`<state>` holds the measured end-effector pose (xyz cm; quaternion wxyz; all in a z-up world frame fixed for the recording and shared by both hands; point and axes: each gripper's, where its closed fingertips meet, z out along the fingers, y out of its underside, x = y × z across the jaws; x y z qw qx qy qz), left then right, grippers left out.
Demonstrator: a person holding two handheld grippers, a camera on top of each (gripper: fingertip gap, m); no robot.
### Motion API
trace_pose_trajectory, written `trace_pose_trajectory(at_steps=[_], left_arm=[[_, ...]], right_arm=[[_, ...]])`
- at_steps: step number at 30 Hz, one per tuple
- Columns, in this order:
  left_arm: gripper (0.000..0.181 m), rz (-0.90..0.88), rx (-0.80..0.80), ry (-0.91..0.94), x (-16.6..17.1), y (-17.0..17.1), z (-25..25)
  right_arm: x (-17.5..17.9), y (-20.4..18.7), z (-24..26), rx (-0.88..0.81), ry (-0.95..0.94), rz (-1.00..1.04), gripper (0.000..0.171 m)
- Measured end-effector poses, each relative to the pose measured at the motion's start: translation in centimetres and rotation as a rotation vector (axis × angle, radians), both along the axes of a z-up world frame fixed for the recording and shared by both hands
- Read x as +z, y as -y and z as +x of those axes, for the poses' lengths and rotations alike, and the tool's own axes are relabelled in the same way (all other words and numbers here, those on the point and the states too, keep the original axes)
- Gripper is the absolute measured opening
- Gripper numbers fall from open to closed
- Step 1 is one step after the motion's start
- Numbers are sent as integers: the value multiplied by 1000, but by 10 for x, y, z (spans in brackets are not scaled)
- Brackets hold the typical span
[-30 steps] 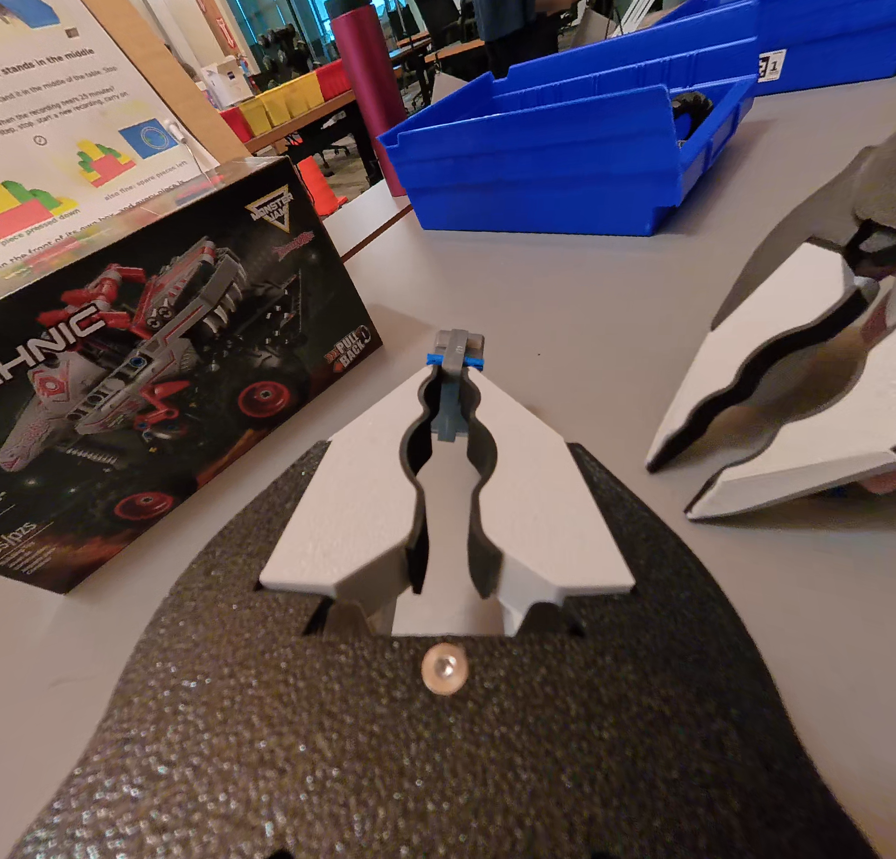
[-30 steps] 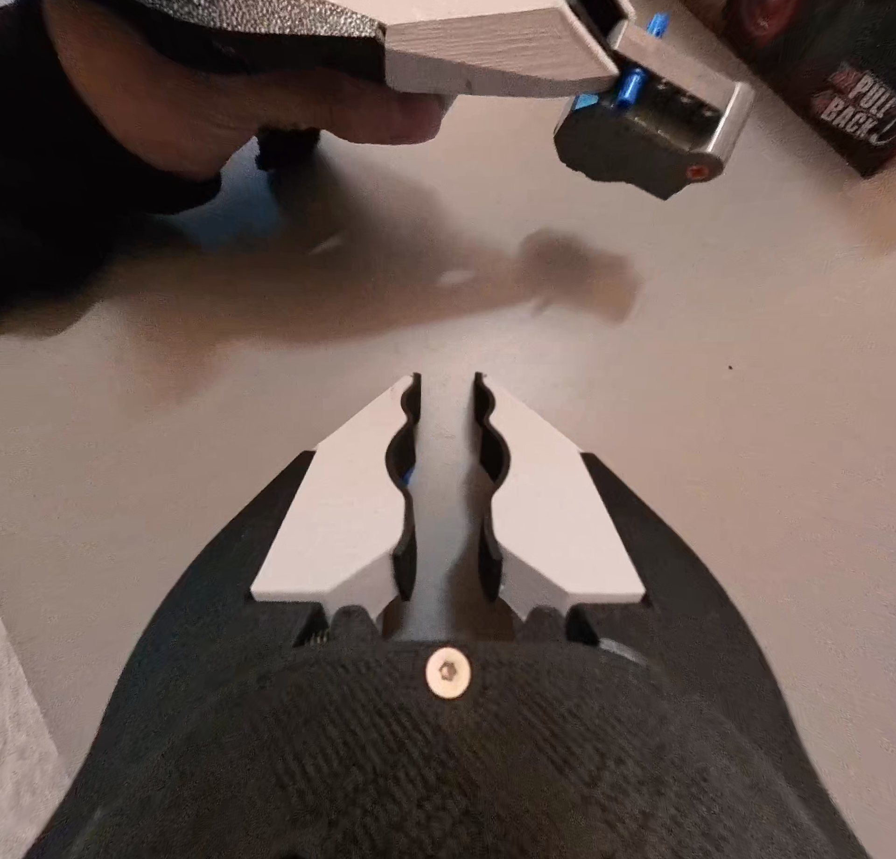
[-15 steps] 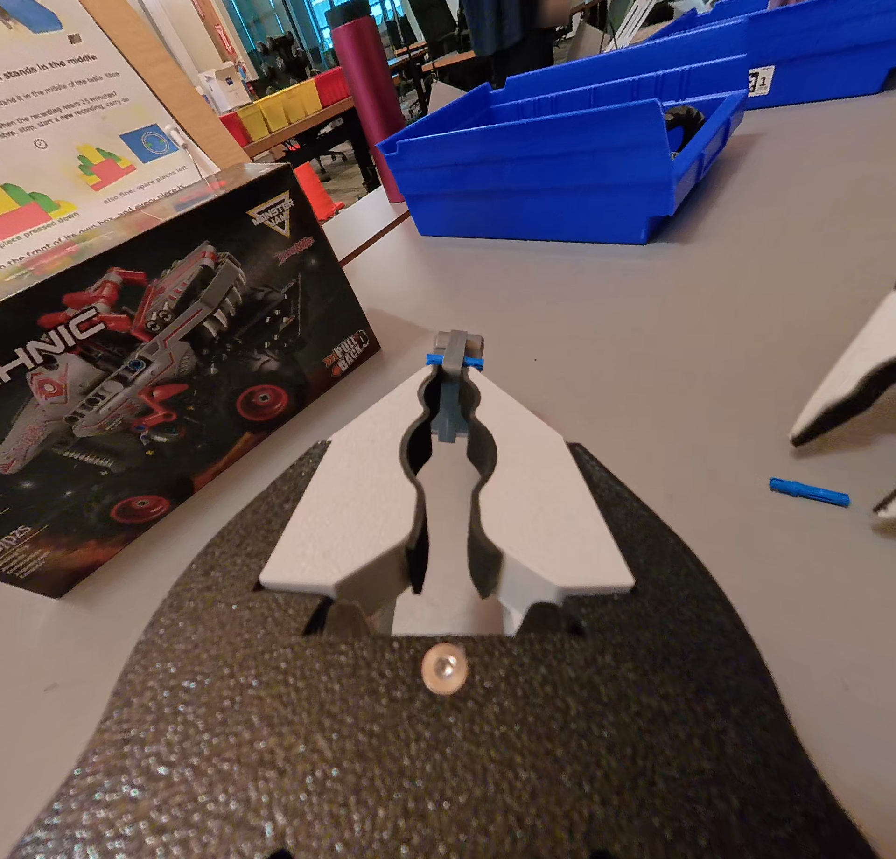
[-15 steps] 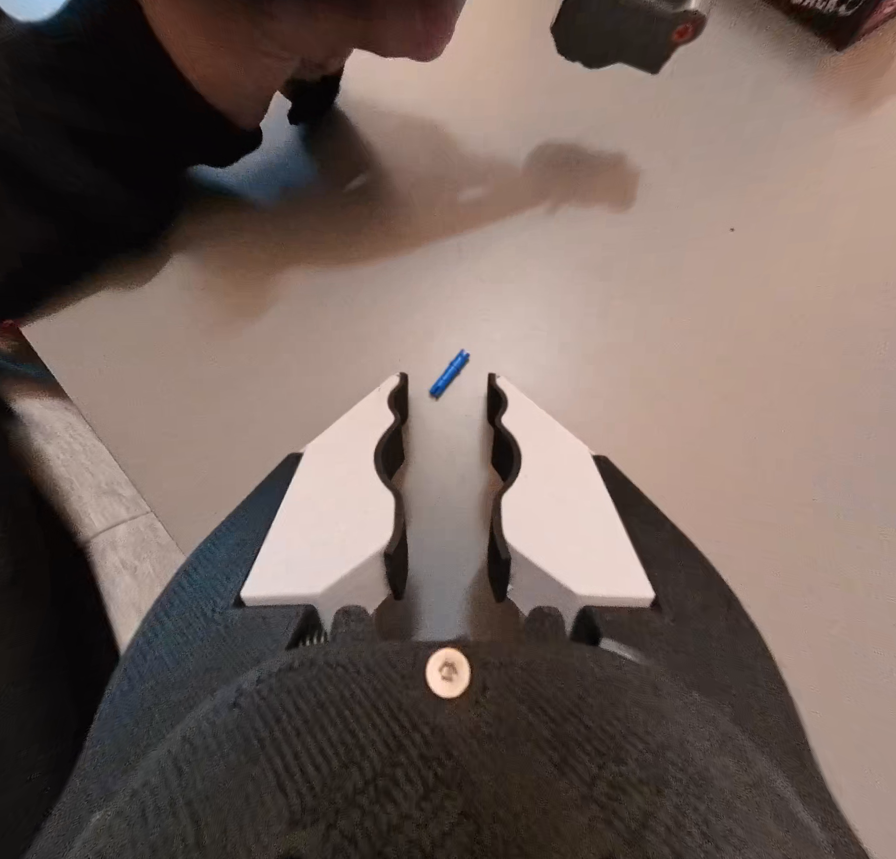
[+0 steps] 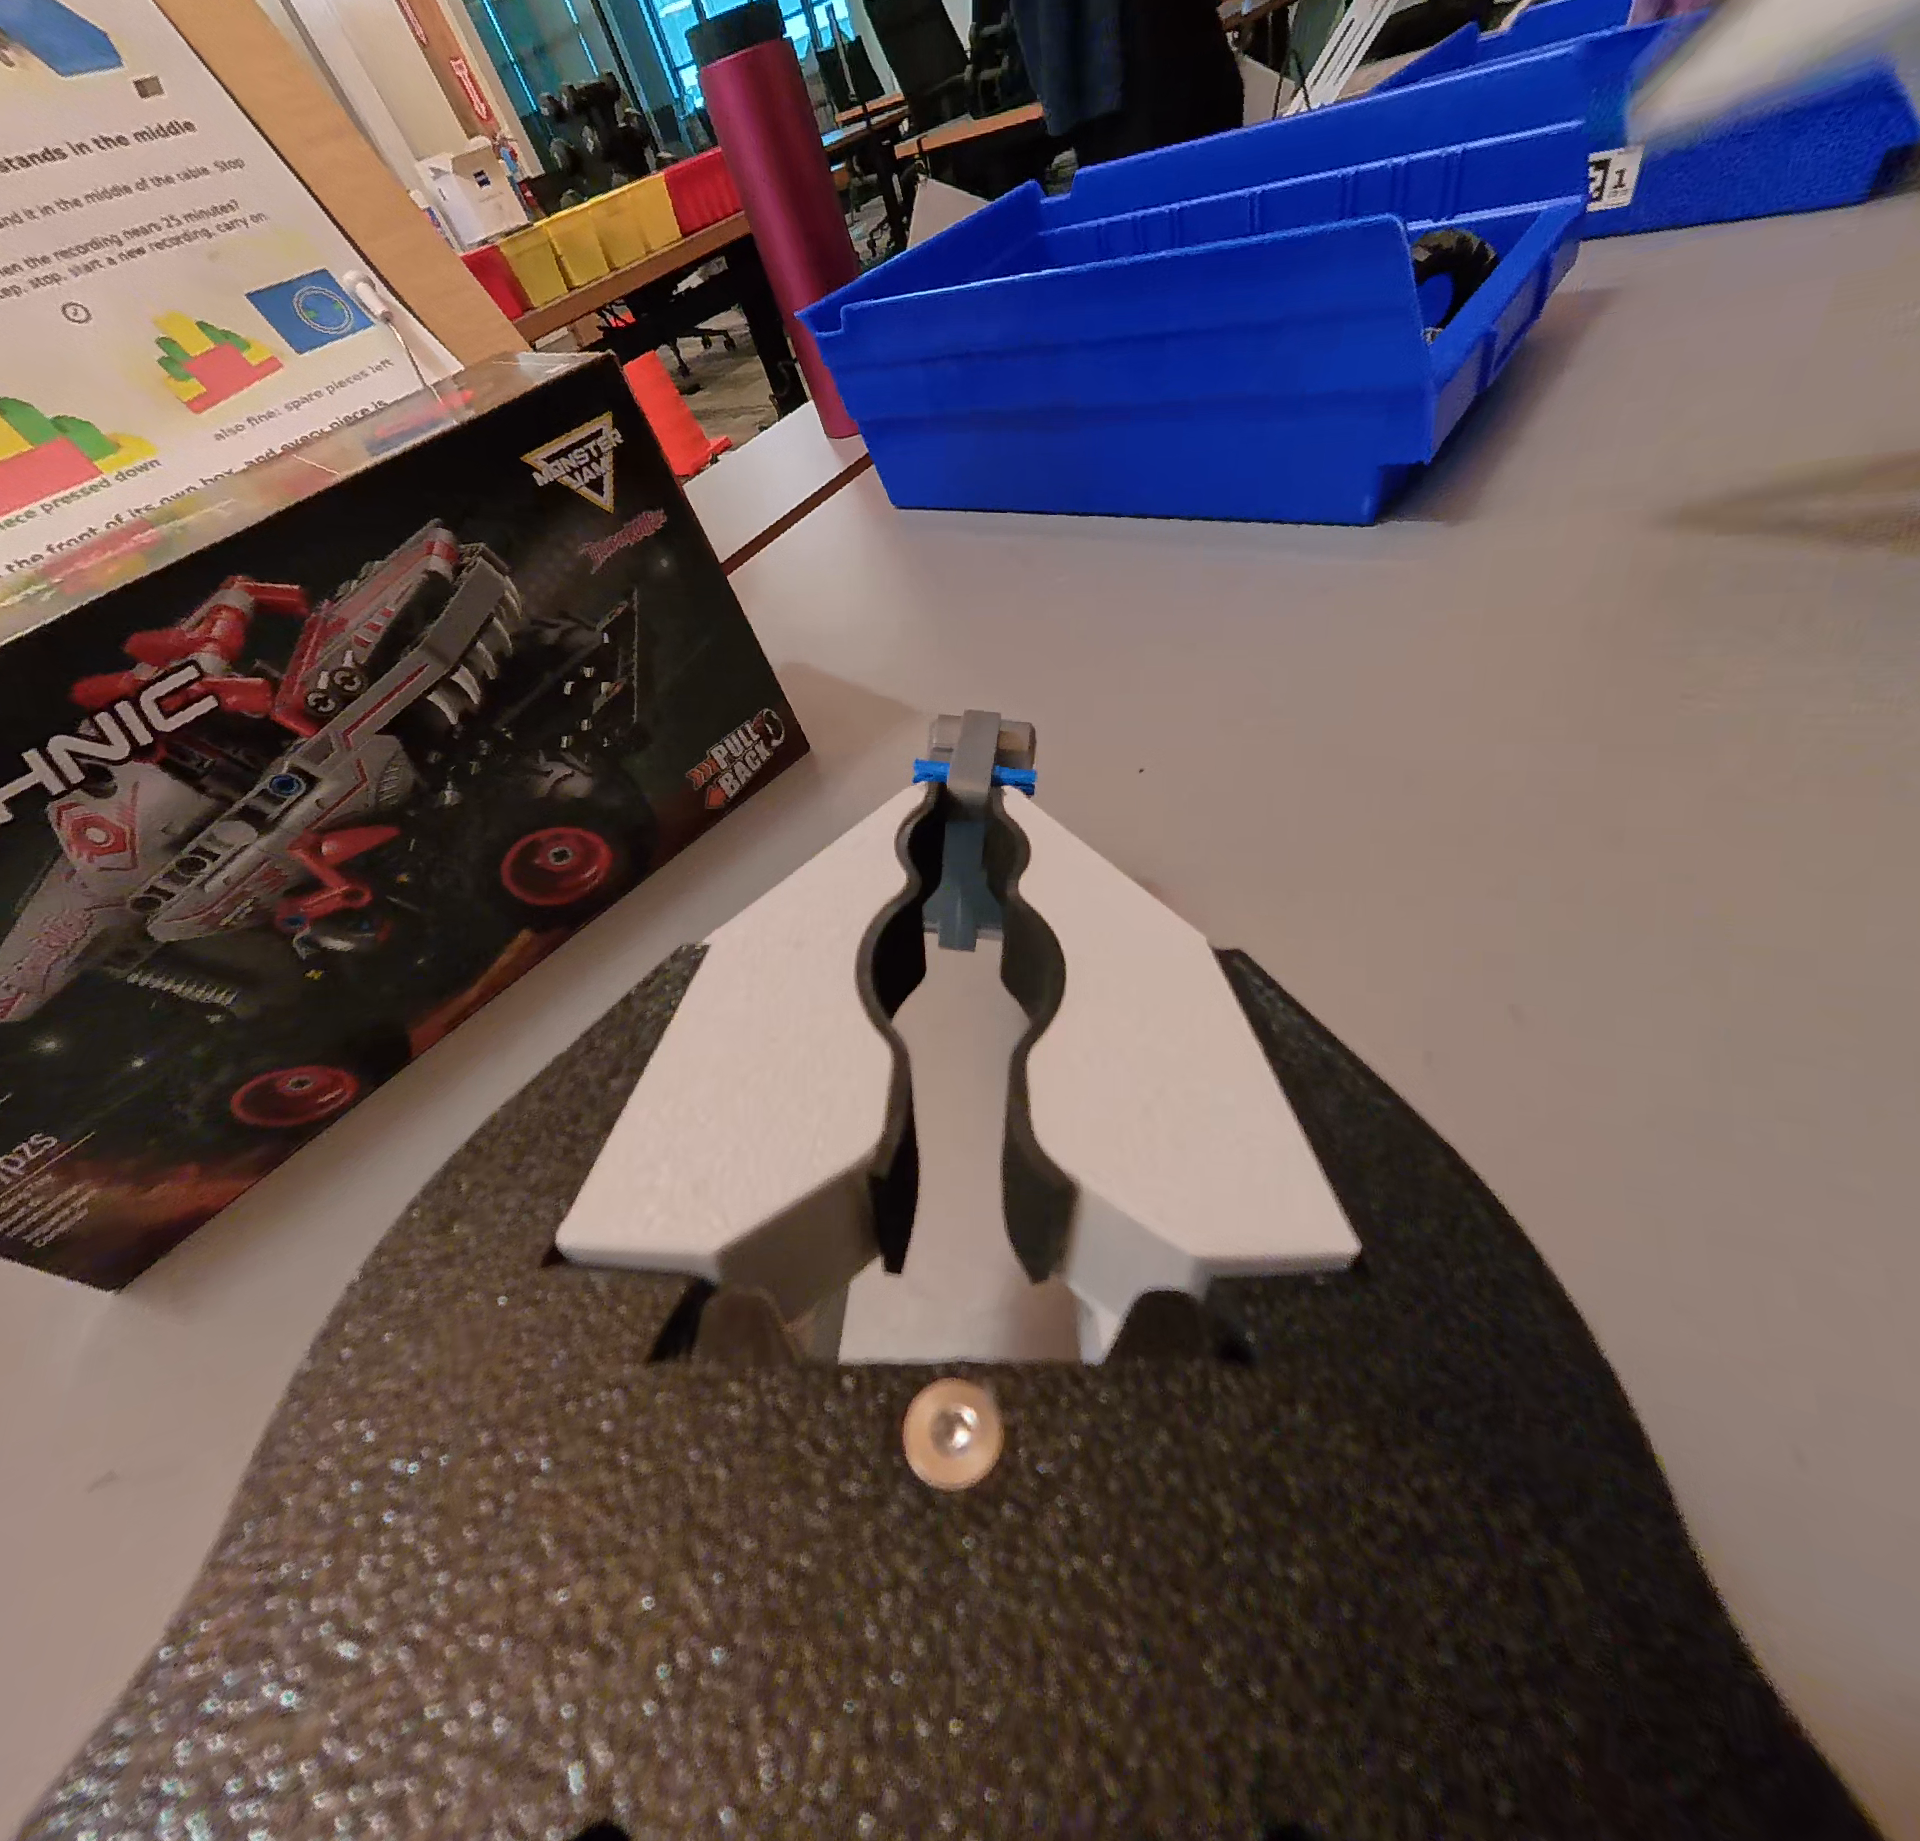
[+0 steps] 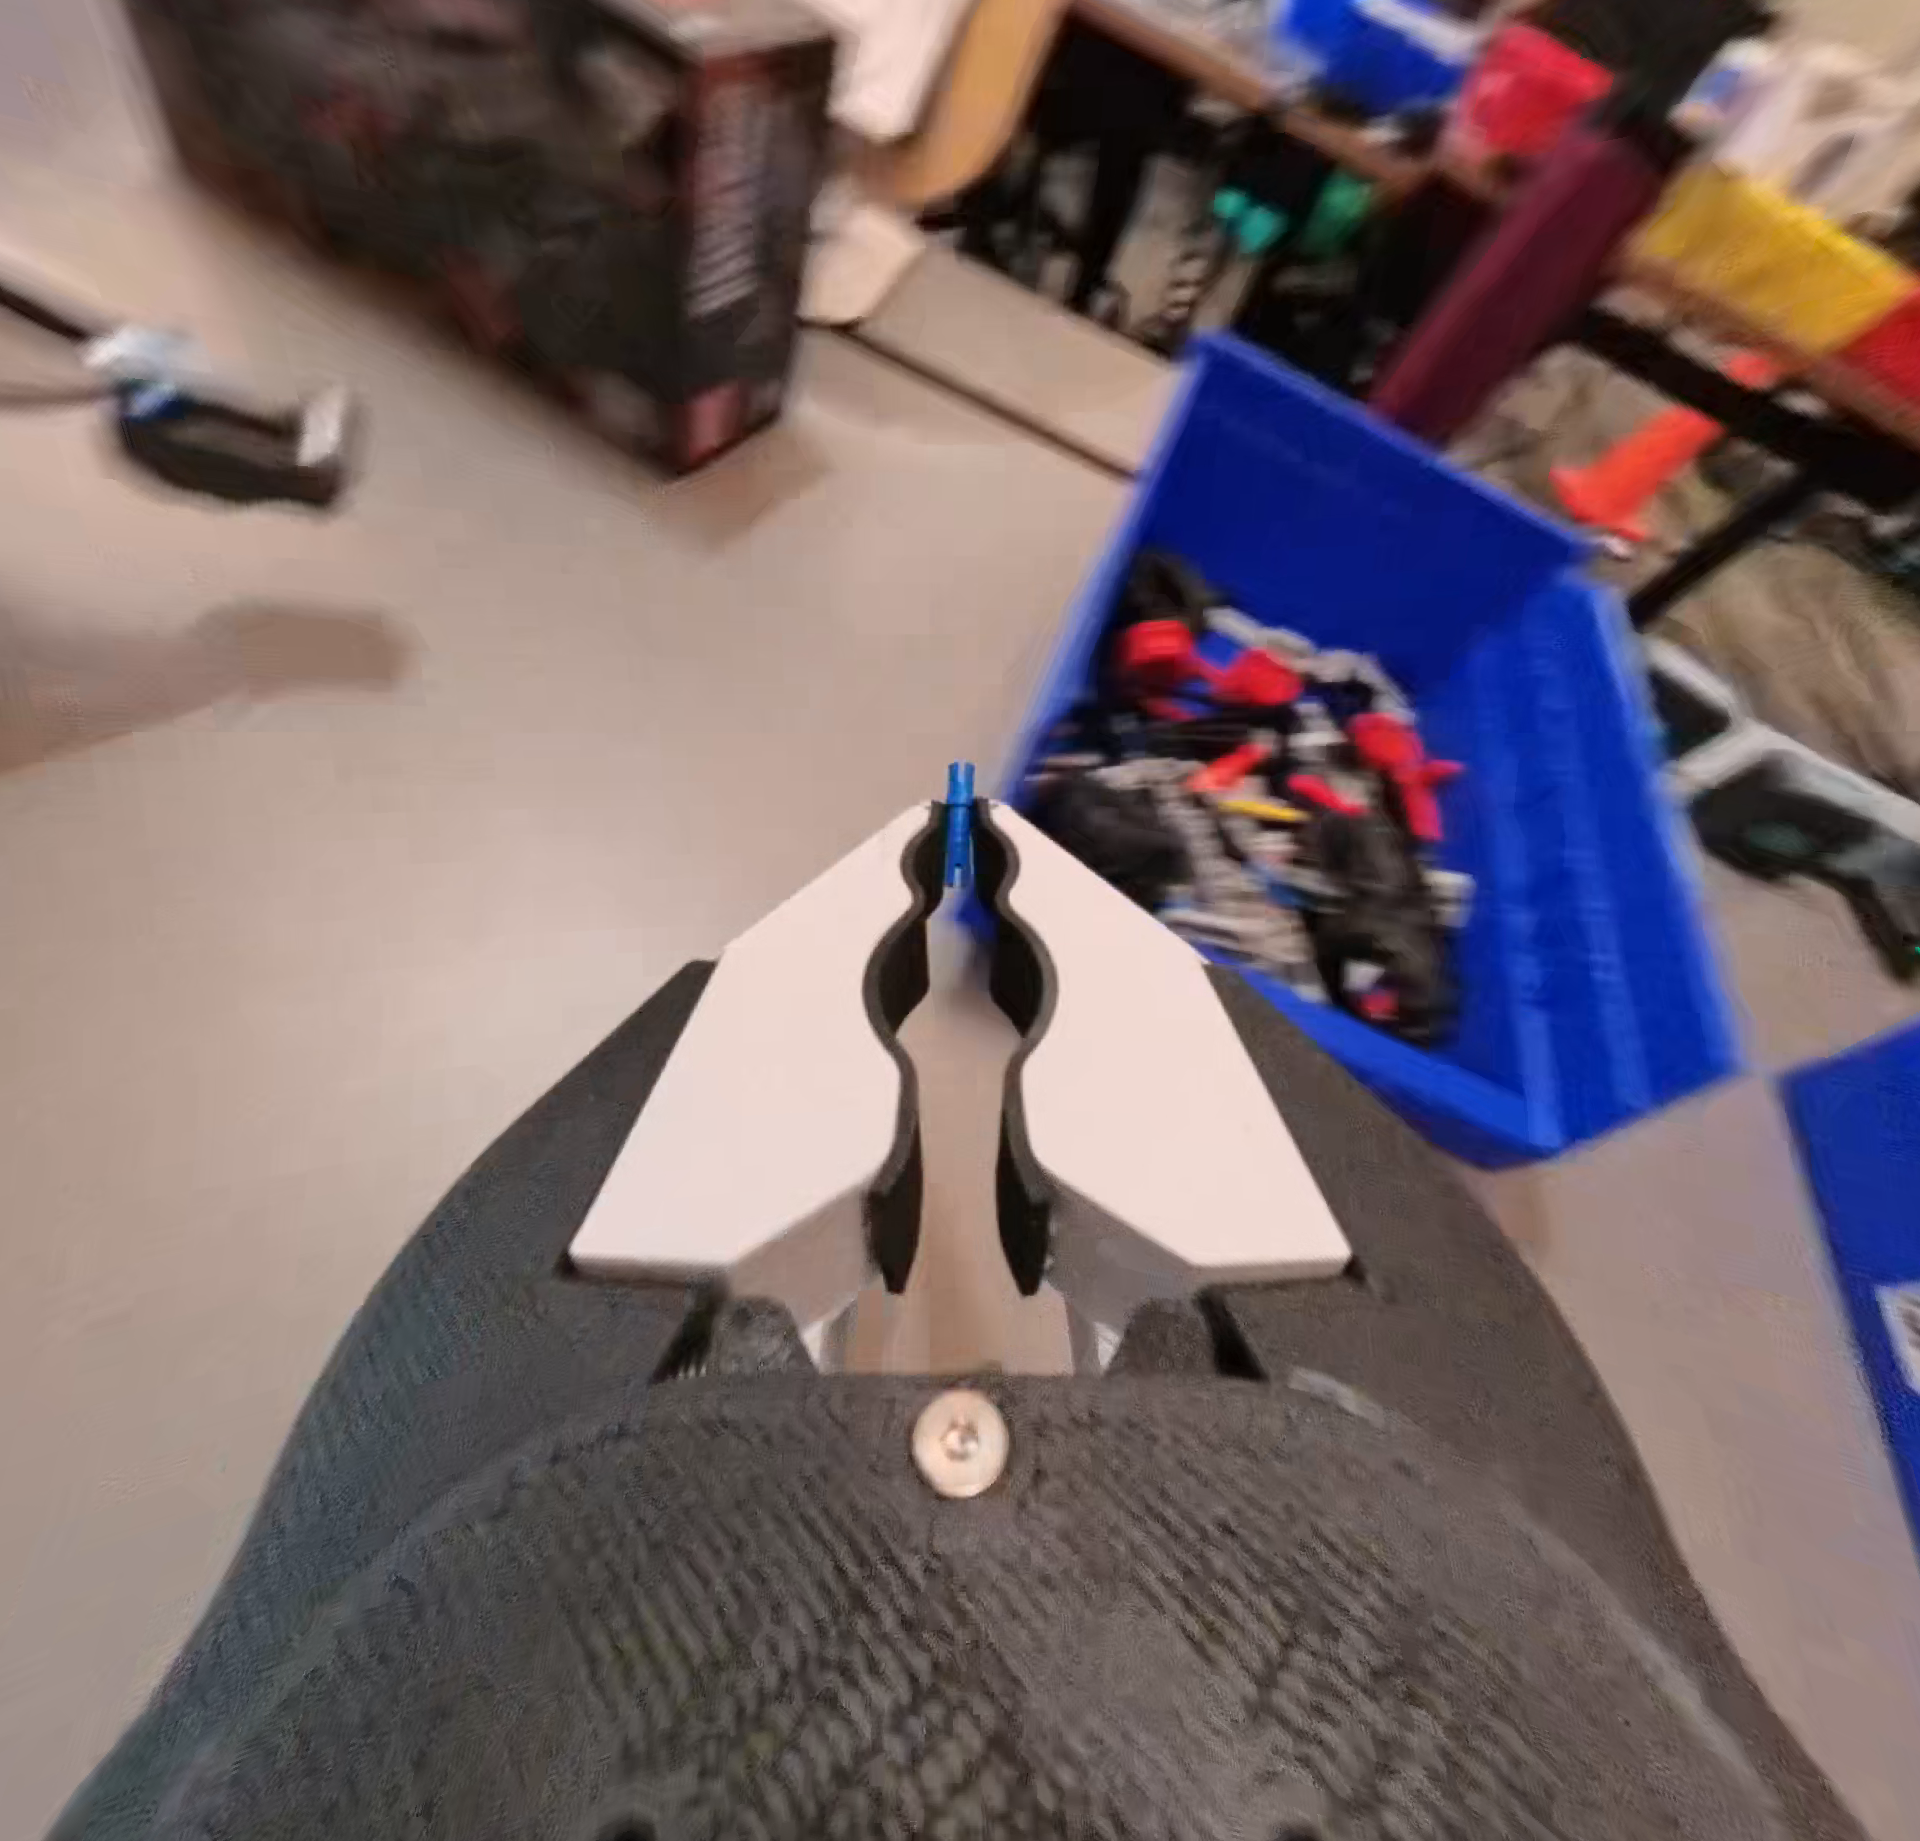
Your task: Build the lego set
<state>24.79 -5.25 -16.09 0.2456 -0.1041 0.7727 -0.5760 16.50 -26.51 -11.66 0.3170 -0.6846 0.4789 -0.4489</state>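
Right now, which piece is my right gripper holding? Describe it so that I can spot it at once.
Start at the blue bin full of loose parts on the table. Just left of its near corner, the right gripper is shut on a blue pin. It is a thin, short rod poking past the fingertips, unlike the bulkier red and black parts in the bin.

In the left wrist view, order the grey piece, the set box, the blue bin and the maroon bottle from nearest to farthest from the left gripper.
1. Grey piece, between the left gripper's jaws.
2. Set box, left.
3. Blue bin, ahead right.
4. Maroon bottle, behind the bin.
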Motion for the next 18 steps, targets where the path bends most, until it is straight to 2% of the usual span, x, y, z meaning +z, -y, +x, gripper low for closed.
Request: trace_pose_trajectory(at_steps=[2,4,5,6,7,9,11,13,15,18], left_arm=[[5,-1,-10,0,0,2,-2],[5,5,-28,1,-1,6,-5],[5,8,-34,2,-2,7,-7],[5,11,-39,4,-2,8,-8],[5,16,-47,4,-3,9,-9],[5,17,-51,6,-3,9,-10],[5,7,-51,2,-1,9,-10],[5,-12,-54,-5,2,9,-11],[5,-29,-56,-9,5,10,-12],[5,-46,-60,0,7,11,-13]], right_arm=[[28,63,22,-112,56,18,3],[21,99,52,-118,-2,53,4],[9,105,66,-87,-51,90,15],[-1,105,77,-49,-84,136,40],[-9,103,81,-22,-110,182,54],[-9,103,80,-38,-84,247,65],[6,94,66,-77,4,263,64],[11,51,48,-15,26,230,53],[8,-26,36,137,58,237,38],[-2,-138,26,365,123,359,19]])
